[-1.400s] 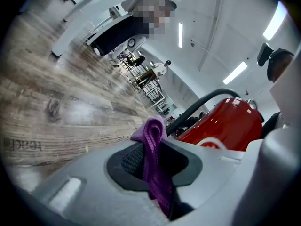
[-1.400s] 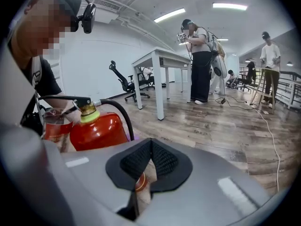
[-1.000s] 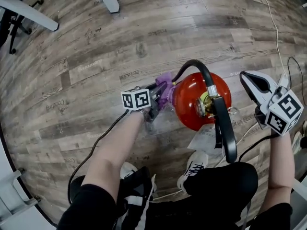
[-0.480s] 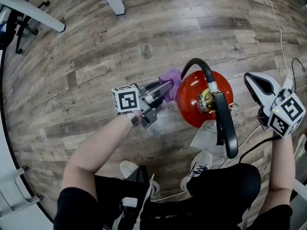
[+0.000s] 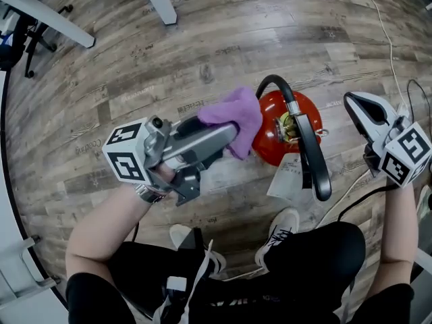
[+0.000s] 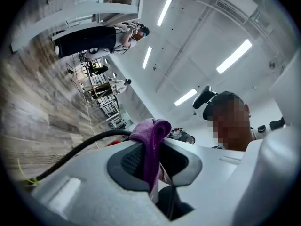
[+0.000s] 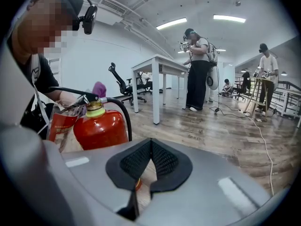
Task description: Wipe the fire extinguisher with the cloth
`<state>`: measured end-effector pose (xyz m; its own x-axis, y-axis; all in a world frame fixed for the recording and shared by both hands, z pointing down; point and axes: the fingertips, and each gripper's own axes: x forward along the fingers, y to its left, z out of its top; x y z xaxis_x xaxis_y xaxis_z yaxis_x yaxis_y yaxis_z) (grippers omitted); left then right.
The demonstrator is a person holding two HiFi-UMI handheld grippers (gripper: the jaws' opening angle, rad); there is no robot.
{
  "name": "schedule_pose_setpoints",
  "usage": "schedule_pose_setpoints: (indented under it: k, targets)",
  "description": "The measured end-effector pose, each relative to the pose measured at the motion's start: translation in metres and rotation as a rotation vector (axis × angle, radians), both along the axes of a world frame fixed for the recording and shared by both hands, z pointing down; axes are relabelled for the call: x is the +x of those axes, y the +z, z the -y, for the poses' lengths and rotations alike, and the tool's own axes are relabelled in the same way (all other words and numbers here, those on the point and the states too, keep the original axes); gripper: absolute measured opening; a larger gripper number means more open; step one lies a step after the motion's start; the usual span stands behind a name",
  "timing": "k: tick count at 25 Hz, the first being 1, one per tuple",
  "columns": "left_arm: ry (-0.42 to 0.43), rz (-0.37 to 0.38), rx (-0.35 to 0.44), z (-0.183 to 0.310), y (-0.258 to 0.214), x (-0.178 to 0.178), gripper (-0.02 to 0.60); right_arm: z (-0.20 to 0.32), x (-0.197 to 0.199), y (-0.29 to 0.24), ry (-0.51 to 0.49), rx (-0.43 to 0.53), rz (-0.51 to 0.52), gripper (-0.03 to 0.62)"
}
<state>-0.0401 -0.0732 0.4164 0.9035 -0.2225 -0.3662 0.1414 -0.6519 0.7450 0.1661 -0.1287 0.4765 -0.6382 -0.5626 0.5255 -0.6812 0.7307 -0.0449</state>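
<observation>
Fire extinguisher (image 5: 275, 139) upright on the floor (image 5: 202, 46), long axis vertical, just ahead of and below the left claw (image 5: 228, 136) pinching the purple cloth (image 5: 234, 115), nearer that one than the right claw (image 5: 351, 102), pressed together empty at the far side.

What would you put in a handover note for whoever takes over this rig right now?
Left gripper: shut on the purple cloth, held up near the top of the fire extinguisher.
Right gripper: shut, empty, off to the extinguisher's right.
Extinguisher: upright on the wood floor.
Done: can't tell how much has been wiped.
Left: bring the cloth onto the red body and wipe it.
</observation>
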Motion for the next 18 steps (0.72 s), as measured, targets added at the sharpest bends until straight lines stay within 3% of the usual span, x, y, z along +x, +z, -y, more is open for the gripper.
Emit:
schedule_pose_setpoints:
  k: [3, 8, 18]
  targets:
    - [0.037, -0.033, 0.001, -0.021, 0.001, 0.011, 0.065, -0.002, -0.001, 0.002, -0.002, 0.000, 0.004, 0.005]
    - [0.042, -0.049, -0.111, -0.038, 0.046, 0.013, 0.066, -0.003, -0.006, 0.006, -0.003, -0.008, 0.001, 0.005]
    - [0.100, 0.372, -0.358, -0.070, 0.227, 0.034, 0.066, -0.007, -0.002, 0.029, 0.020, -0.052, 0.006, 0.005]
